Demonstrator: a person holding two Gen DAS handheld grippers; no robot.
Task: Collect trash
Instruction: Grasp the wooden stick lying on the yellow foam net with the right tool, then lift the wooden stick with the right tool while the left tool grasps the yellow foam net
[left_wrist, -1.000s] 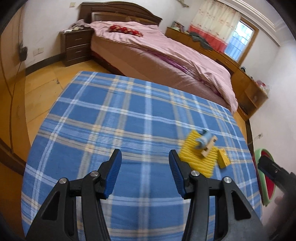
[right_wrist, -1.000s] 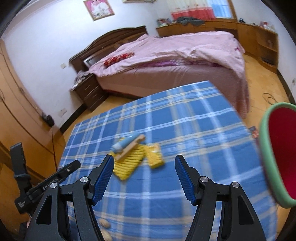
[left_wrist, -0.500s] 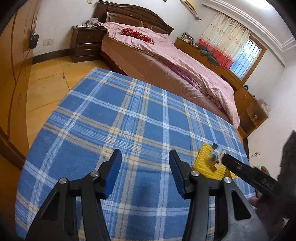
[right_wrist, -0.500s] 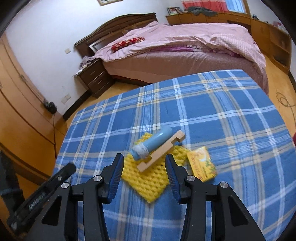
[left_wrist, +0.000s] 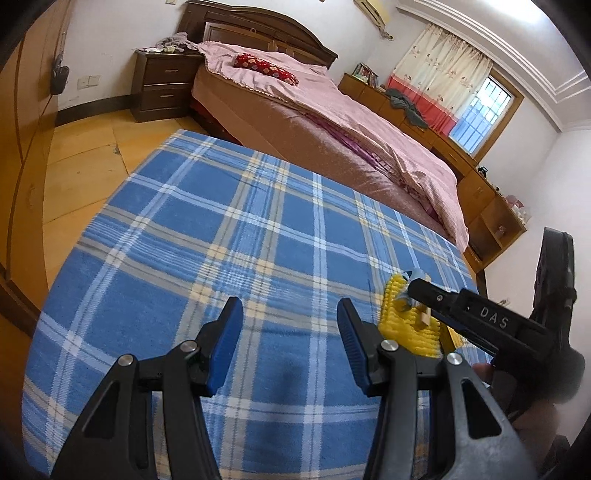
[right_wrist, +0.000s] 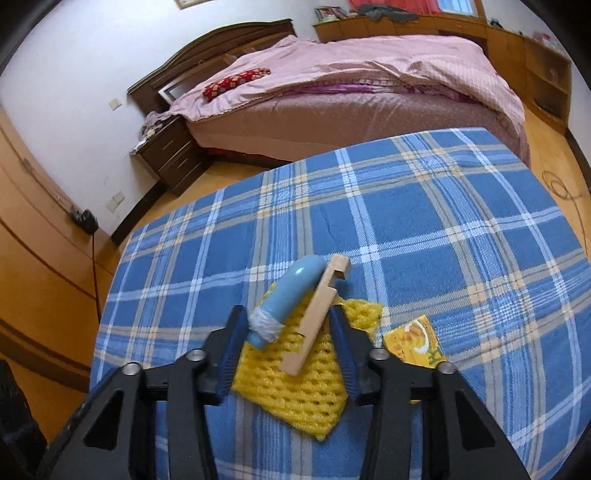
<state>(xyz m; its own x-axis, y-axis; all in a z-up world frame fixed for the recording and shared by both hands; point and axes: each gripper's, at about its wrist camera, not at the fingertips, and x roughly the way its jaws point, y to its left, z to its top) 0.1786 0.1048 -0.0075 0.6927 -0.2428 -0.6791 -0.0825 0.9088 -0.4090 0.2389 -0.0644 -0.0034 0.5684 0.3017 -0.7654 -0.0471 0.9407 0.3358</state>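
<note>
A yellow foam net (right_wrist: 295, 384) lies on the blue plaid table (right_wrist: 424, 229). On it rest a light blue tube (right_wrist: 291, 291) with a grey taped end and a notched wooden stick (right_wrist: 317, 314). A small yellow packet (right_wrist: 417, 341) lies to the right of the net. My right gripper (right_wrist: 288, 350) is open, its jaws on either side of the tube and stick, low over the net. My left gripper (left_wrist: 290, 347) is open and empty over the cloth, left of the net (left_wrist: 406, 325). The right gripper's finger (left_wrist: 476, 317) shows in the left wrist view, hiding part of the pile.
A bed with pink covers (left_wrist: 332, 122) stands beyond the table. A dark nightstand (left_wrist: 162, 81) stands by the headboard. Wooden cabinets (left_wrist: 491, 221) line the right wall. A wooden wardrobe (right_wrist: 33, 280) is on the left. A cable (right_wrist: 561, 184) lies on the floor.
My right gripper has moved forward and down onto the pile and its jaws have narrowed around the tube and stick. My left gripper has shifted a little; the right gripper now fills more of its view.
</note>
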